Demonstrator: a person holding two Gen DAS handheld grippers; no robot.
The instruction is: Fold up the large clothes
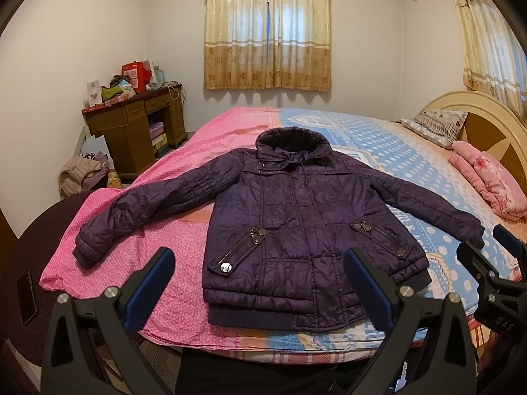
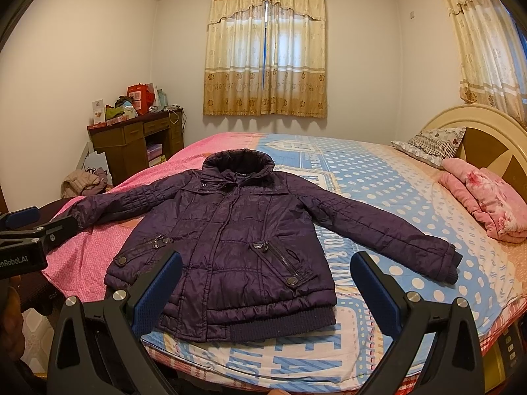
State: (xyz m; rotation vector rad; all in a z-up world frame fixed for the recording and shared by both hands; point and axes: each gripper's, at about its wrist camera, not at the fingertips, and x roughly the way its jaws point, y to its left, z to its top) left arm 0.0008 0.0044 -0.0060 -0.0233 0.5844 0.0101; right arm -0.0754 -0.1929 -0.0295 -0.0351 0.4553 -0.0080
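A dark purple quilted jacket (image 1: 290, 217) lies flat and face up on the bed (image 1: 138, 250), collar away from me, both sleeves spread out to the sides. It also shows in the right wrist view (image 2: 230, 237). My left gripper (image 1: 260, 283) is open and empty, held above the jacket's hem. My right gripper (image 2: 266, 289) is open and empty, above the hem's right side. The right gripper also shows in the left wrist view (image 1: 494, 256), and the left gripper in the right wrist view (image 2: 33, 223).
A folded pink blanket (image 1: 490, 181) and a patterned pillow (image 1: 434, 125) lie by the headboard (image 1: 487, 131). A cluttered wooden desk (image 1: 138, 125) stands at the far left with a clothes pile (image 1: 82, 177) beside it. A phone (image 1: 28, 296) lies on a dark seat, near left.
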